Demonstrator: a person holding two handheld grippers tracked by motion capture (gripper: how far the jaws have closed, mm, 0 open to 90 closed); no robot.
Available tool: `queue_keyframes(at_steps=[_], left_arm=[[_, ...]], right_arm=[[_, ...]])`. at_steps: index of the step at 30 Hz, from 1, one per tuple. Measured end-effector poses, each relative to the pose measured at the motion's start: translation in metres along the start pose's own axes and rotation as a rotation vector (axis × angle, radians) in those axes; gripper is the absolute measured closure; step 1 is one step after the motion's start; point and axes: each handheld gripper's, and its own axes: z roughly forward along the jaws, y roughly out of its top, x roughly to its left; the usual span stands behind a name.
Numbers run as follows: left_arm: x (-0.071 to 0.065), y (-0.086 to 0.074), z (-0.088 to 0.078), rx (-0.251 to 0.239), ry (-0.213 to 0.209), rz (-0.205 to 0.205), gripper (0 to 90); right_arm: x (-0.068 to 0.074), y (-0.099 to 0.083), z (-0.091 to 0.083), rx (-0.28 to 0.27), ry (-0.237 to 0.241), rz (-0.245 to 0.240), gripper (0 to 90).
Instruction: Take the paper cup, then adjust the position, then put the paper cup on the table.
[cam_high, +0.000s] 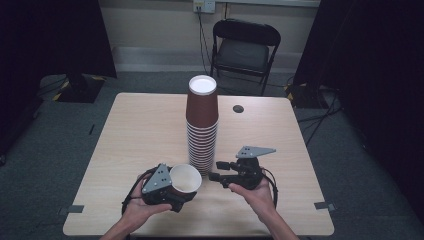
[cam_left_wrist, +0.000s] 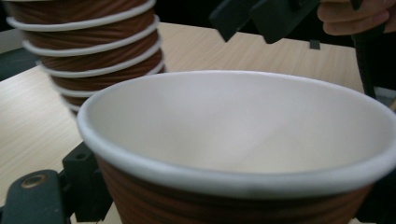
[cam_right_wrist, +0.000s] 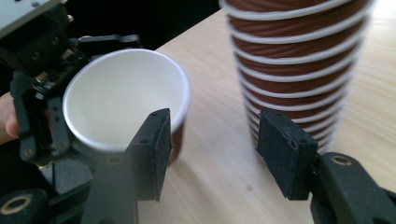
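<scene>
Left hand-held gripper (cam_high: 172, 192) clasping paper cup (cam_high: 185, 178), right hand-held gripper (cam_high: 216, 171) agape

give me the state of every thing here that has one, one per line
Cup: upright, empty, held in the left claw.
Stack: upside down, standing on the table.
Left claw: shut on the cup.
Right claw: open, empty, beside the stack.
Chair: unfolded, empty.

No readable text, labels, brands or numbers on any surface
</scene>
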Motion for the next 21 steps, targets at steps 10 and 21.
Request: queue_keyframes(at_steps=[10,21], left_arm=[[0.025,0.001,-0.017,-0.036,0.102,-0.077,10.8],[0.044,0.001,-0.027,-0.068,0.163,-0.138,10.8]], right_arm=[[-0.016,-0.014,-0.019,-0.043,-0.075,0.041,45.1],[-0.032,-0.033,-0.037,-0.054,-0.154,0.065,41.8]])
